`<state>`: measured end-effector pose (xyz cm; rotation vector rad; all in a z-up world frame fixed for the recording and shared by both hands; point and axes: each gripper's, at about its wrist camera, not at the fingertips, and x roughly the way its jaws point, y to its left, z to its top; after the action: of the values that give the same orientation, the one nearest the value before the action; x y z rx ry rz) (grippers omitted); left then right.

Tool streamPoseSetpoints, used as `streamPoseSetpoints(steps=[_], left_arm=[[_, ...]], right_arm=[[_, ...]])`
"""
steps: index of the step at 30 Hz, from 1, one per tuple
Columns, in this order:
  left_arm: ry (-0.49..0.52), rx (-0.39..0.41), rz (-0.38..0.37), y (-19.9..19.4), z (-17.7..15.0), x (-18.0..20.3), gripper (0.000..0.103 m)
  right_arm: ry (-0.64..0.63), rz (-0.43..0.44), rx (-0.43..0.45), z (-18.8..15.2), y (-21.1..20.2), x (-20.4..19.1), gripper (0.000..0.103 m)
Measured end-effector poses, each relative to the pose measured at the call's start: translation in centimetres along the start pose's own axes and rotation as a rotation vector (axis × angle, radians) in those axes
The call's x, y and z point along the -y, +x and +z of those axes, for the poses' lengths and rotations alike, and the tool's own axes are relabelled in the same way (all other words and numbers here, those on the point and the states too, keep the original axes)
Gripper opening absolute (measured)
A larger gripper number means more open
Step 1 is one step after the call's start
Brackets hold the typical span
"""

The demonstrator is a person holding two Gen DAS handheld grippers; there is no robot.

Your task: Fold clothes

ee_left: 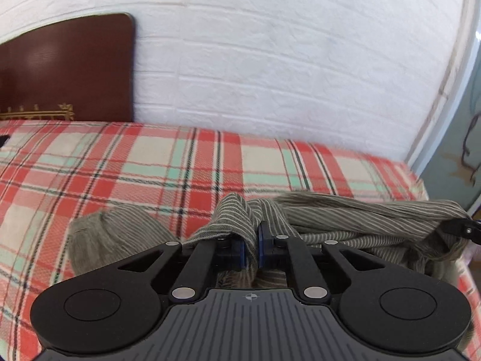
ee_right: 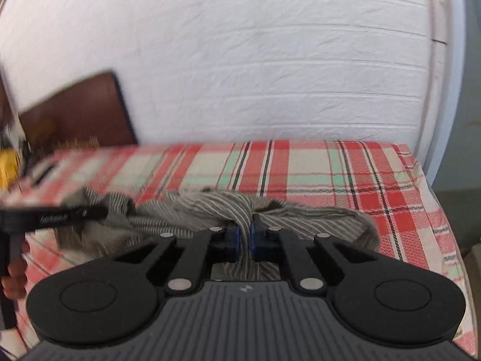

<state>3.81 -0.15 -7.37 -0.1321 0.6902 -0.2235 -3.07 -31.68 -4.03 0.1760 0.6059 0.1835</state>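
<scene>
Left wrist view: left gripper [ee_left: 252, 248] clenched on a bunched fold of the grey-green white-striped cloth garment [ee_left: 354, 222], which lies low centre-right on the red, cream and mint plaid bedspread [ee_left: 150, 162]. Right wrist view: right gripper [ee_right: 244, 240] pinches the same garment at centre frame; brown board [ee_right: 81, 111] against white wall, upper left.
</scene>
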Motion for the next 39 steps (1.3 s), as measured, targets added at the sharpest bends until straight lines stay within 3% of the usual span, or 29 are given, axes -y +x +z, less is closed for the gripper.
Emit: streamPoseSetpoints(steps=[5,9,13,16,22,27,28,29,30,31,32,33,39], left_arm=[[-0.102,0.060,0.031,-3.1,0.6,-3.1,0.001],[-0.113,0.071,0.058,-3.8,0.5,-3.8,0.001],[-0.089,0.057,0.089,-3.4,-0.3,-3.6,0.000],[-0.072,0.044,0.113,-3.1,-0.8,-3.7,0.000],[-0.065,-0.019,0.146,-1.8,-2.1,-5.0,0.001],[-0.059,-0.064,0.147,-0.9,-3.1,-5.1,0.004],[-0.054,-0.072,0.146,-0.8,-3.2,-5.0,0.013],[-0.045,-0.079,0.145,-0.7,-3.4,-4.9,0.032],[-0.034,-0.085,0.147,-0.8,-3.6,-4.8,0.039],[-0.020,-0.088,0.153,-1.0,-3.9,-4.7,0.054],[-0.007,-0.088,0.157,-1.3,-4.1,-4.7,0.062],[0.005,-0.089,0.159,-1.6,-4.4,-4.6,0.063],[0.089,-0.119,0.086,-4.2,-6.1,-3.3,0.070]], right_arm=[[0.082,-0.031,0.135,1.6,-4.0,2.2,0.007],[0.110,-0.074,0.214,2.4,-6.0,3.6,0.007],[0.136,-0.176,0.263,2.4,-7.2,5.8,0.007],[0.174,-0.259,0.231,1.4,-6.6,8.4,0.007],[0.217,-0.440,0.077,-3.3,-3.1,13.3,0.007],[0.347,-0.457,-0.072,-7.4,0.5,17.0,0.009],[0.373,-0.449,-0.104,-8.2,1.1,17.4,0.010],[0.398,-0.440,-0.125,-8.8,1.5,17.8,0.012],[0.412,-0.436,-0.121,-9.0,1.3,17.7,0.013],[0.417,-0.436,-0.105,-9.1,0.8,17.3,0.017],[0.422,-0.437,-0.089,-9.2,0.3,17.0,0.030],[0.415,-0.437,-0.069,-9.1,-0.4,16.6,0.042],[0.267,-0.440,0.078,-7.2,-6.0,12.7,0.058]])
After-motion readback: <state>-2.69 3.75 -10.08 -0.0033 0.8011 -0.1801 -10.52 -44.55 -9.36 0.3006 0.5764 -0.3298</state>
